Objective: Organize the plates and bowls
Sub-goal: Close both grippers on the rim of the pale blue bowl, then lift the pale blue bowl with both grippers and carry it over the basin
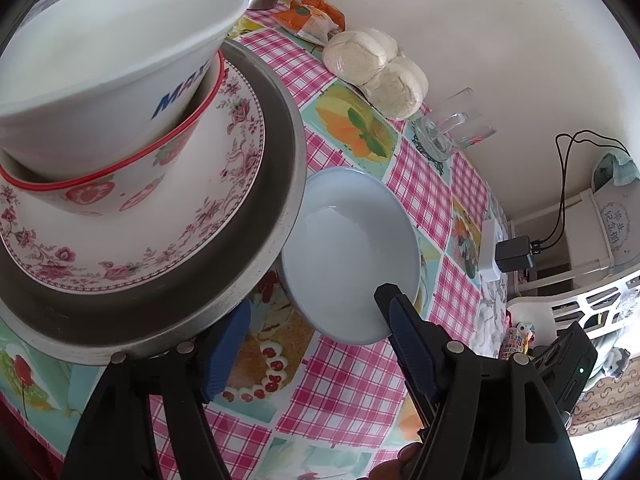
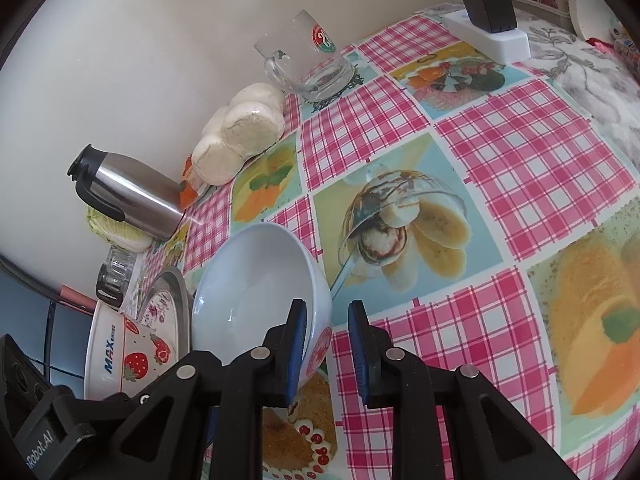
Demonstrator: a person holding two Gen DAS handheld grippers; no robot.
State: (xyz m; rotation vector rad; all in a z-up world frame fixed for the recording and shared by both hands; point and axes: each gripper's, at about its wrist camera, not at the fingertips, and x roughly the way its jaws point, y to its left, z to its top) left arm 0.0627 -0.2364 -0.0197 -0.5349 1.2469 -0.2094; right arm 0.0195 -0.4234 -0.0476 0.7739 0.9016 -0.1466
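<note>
A light blue bowl (image 2: 248,280) stands on the checked tablecloth. Its near rim lies between the jaws of my right gripper (image 2: 327,305): the left pad is inside the bowl, while the right pad is outside with a sliver of cloth showing between it and the wall. In the left wrist view the blue bowl (image 1: 348,248) sits right of a stack: metal tray (image 1: 280,184), floral plate (image 1: 224,184), strawberry bowl (image 1: 120,196) and, on top, a white bowl (image 1: 100,40). My left gripper (image 1: 312,300) is open, one finger under the tray's rim, the other over the blue bowl's near edge.
Along the wall lie a steel flask (image 2: 128,196), bagged buns (image 2: 240,136), a glass mug (image 2: 308,68) and a power strip with a black adapter (image 2: 488,36). An orange snack packet (image 1: 312,16) lies behind the stack. A white plastic rack (image 1: 580,300) stands past the table's right edge.
</note>
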